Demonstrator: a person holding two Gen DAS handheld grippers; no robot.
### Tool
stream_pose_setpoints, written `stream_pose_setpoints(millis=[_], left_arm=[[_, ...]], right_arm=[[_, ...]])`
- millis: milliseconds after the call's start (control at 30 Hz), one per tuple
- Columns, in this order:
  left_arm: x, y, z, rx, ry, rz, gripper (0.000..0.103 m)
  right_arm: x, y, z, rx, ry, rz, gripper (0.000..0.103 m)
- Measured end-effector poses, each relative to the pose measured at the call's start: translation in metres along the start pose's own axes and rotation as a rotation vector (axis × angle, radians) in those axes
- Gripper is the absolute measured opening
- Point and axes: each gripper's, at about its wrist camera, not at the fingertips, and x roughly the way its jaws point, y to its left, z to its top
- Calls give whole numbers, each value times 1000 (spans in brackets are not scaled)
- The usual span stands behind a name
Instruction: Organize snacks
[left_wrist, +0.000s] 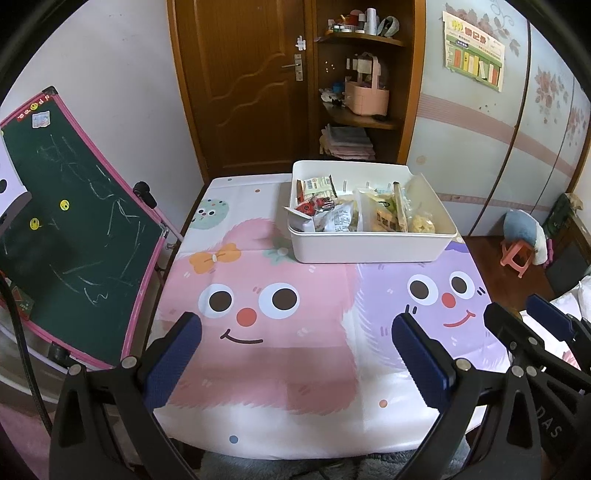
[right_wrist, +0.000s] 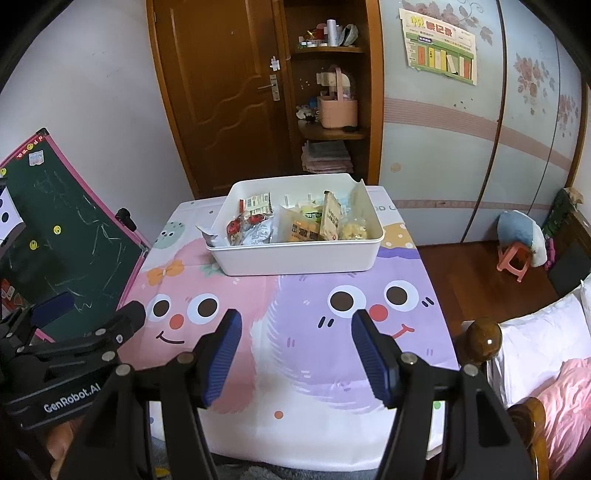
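A white bin (left_wrist: 369, 249) (right_wrist: 295, 260) stands at the far side of the cartoon tablecloth (left_wrist: 280, 354) (right_wrist: 306, 354). Several snack packets lie inside it: red and silver ones (left_wrist: 325, 212) (right_wrist: 251, 227) on the left, yellow and tan ones (left_wrist: 391, 214) (right_wrist: 321, 221) on the right. My left gripper (left_wrist: 297, 332) is open over the near part of the table, nothing between its blue pads. My right gripper (right_wrist: 295, 328) is open too and empty; it also shows at the right edge of the left wrist view (left_wrist: 532, 314). Both hang well short of the bin.
A green chalkboard (left_wrist: 74, 236) (right_wrist: 62, 240) leans at the table's left side. Behind the table are a wooden door (left_wrist: 240, 85) and corner shelves (left_wrist: 362, 118). To the right are a pink stool (right_wrist: 511, 260), a bedpost (right_wrist: 484, 338) and bedding.
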Motion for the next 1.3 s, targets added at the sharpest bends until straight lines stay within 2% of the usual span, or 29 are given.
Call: stream_pose_setpoints(millis=[567,1300], left_arm=[[4,-4,5,-7,27,-10,102],[8,-8,1,3,37,-21,102]], right_arm=[[10,-4,7,10,18,-8,62],[12,0,-2,5,3,-7,62]])
